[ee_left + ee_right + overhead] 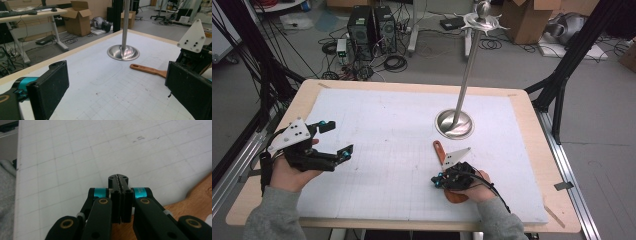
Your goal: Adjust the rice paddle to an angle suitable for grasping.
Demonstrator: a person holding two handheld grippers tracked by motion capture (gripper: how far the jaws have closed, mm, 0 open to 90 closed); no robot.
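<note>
A wooden spatula (439,150) lies on the white gridded mat (382,130), its handle with a hole pointing toward the stand; the handle (147,69) also appears in the left gripper view. My right gripper (435,181) hovers over the spatula's broad end (197,195) near the front edge. Its jaws are shut, pads pressed together with nothing between them (118,181). My left gripper (337,139) sits at the mat's left side, wide open and empty (117,92), facing the stand and the spatula.
A metal stand with a round dish base (454,123) and a tall pole (467,70) rises at the mat's centre right. The wooden table rim (532,150) frames the mat. Computers, cables and boxes sit on the floor beyond.
</note>
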